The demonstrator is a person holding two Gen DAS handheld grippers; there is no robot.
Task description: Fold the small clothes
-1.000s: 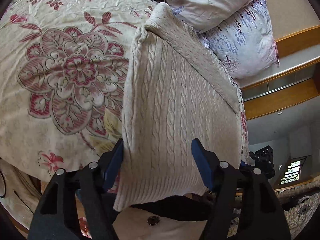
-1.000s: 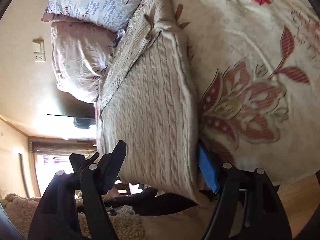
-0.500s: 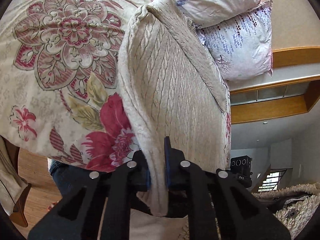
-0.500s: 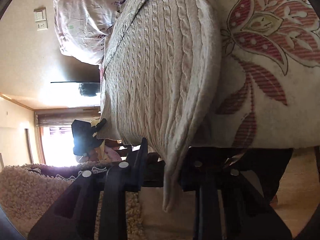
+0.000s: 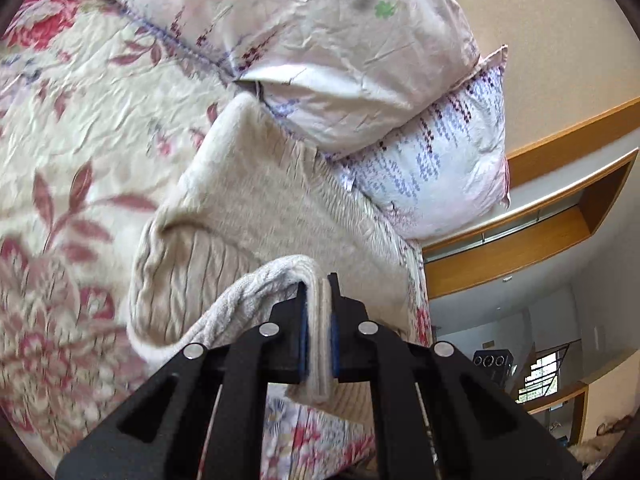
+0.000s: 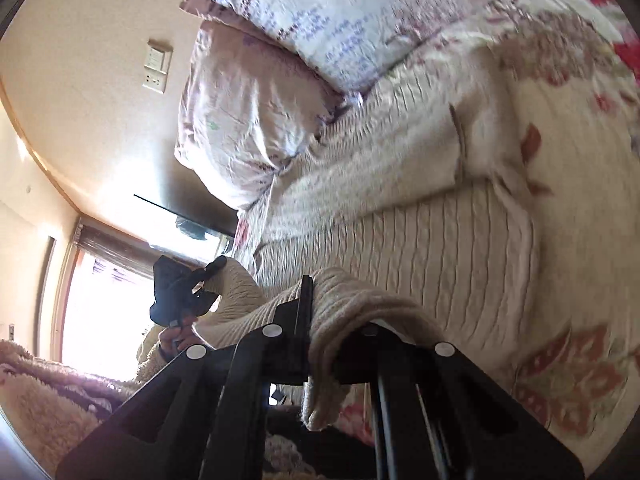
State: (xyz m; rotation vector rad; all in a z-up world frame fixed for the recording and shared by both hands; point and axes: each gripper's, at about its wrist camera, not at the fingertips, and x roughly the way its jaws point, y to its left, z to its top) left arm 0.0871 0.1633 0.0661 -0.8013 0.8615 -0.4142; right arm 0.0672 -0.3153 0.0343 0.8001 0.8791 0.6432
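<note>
The left gripper point(image 5: 318, 312) is clamped on a doubled edge of a cream cable-knit sweater point(image 5: 248, 216), the blue pads pinching several stacked layers of knit that poke up and hang down between the jaws. From that pinch the raised hem curves away to the gripper's left and drops back onto the rest of the garment, which lies just ahead on a floral bedspread point(image 5: 72, 128). Beyond the sweater's far end, two patterned pillows point(image 5: 320, 48) are stacked against the wall, with a wooden ledge point(image 5: 560, 216) off to the right.

In the right wrist view, the right gripper point(image 6: 320, 316) is likewise closed on the sweater point(image 6: 420, 248), the knit bunched between the jaws and draped over the right one, hiding its tip. To its left, the other gripper shows as a dark shape holding the same lifted edge, backlit by a bright window point(image 6: 104, 312). Ahead, the sweater's body spreads flat across the bedspread point(image 6: 580, 208), blurred, and the pillows point(image 6: 280, 80) sit farther off beneath a wall switch plate point(image 6: 157, 66).
</note>
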